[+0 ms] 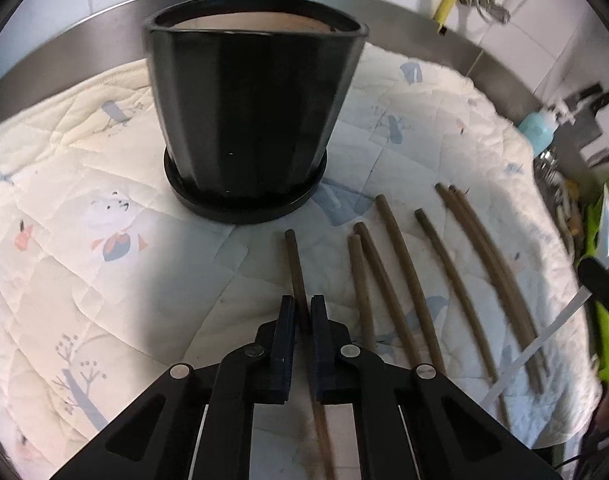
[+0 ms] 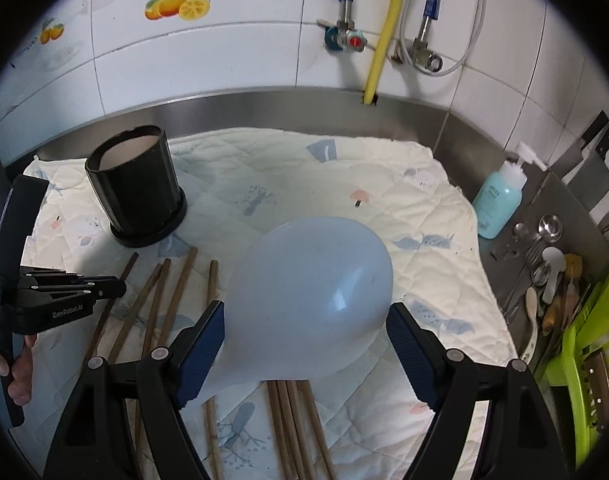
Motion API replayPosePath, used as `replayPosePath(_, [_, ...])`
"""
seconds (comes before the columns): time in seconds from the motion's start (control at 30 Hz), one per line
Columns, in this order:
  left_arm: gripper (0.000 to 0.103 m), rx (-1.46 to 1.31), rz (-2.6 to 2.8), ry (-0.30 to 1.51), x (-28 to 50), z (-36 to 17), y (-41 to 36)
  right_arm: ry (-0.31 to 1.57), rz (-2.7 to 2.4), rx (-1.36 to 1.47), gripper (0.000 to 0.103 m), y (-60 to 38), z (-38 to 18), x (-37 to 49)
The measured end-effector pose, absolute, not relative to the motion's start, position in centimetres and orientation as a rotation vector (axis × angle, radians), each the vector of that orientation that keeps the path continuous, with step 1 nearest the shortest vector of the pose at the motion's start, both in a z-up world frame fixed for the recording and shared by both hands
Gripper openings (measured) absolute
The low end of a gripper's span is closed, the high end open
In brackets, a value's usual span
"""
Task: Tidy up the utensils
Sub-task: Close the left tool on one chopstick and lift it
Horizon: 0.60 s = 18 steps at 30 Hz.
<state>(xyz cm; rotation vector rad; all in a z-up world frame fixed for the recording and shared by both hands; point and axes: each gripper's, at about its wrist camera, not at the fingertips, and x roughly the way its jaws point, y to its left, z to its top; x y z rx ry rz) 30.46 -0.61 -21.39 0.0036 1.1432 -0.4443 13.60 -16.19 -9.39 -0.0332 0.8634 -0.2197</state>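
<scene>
Left wrist view: my left gripper had its jaws pressed together on the leftmost brown wooden chopstick, pinching it partway along its length; that stick lay on the cream quilted cloth with blue prints, just in front of the glossy black ceramic pot on its saucer; six further brown chopsticks lay fanned to the right, all on the cloth; no writing readable here.

Right wrist view: my right gripper stood with jaws spread wide; a pale blue plastic spoon-like bowl sat between the pads; whether the pads touched it I could not tell; chopsticks ran beneath it; a teal pump bottle stood by the steel wall, its label too small to read; the other gripper's arm read "GenRobot.AI".

Judgement: pick-up step in hand, first stick gripped, none yet in the pot; next move calls for lifting it, tipping it upright and lowering it through the pot's mouth.
</scene>
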Motion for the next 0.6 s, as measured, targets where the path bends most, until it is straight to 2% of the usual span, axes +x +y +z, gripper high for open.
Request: replayPosePath(0.6, [0.005,-0.208,-0.472,0.918,27.0,-12.1,5.3,0.750,-0.176,-0.073,0.088,-15.5,-6.3,13.3])
